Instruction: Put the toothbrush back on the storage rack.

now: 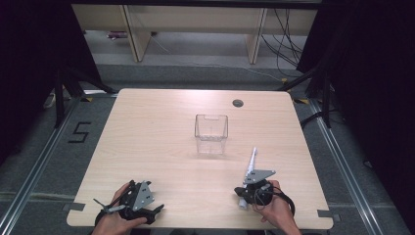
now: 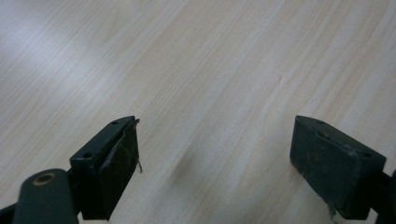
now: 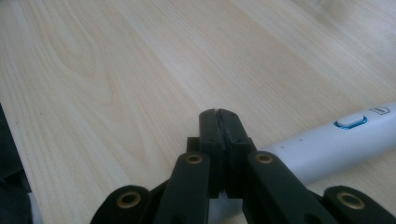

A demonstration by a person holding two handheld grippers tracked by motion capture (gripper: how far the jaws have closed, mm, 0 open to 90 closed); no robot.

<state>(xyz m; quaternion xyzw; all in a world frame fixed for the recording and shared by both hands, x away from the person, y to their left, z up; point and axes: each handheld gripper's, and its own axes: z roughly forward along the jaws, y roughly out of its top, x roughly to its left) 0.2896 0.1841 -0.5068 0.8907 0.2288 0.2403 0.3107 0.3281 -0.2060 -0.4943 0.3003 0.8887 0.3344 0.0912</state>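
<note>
So my right gripper (image 3: 218, 114) has its fingers pinched together on the white electric toothbrush (image 1: 250, 165) near the tabletop's (image 1: 147, 132) near-right corner; long axis points up toward the clear box (image 1: 211, 133) at mid-table; open wood between; left gripper (image 2: 215, 154) idles, fingers apart, near-left corner.

This looks like a lab for testing things. A light wooden table (image 1: 161, 147) stands on grey carpet between black curtains (image 1: 29, 58). Black camera stands (image 1: 59, 95) wait at the sides, loose cables (image 1: 286, 36) hang behind, and a black number five (image 1: 79, 132) marks the floor.
</note>
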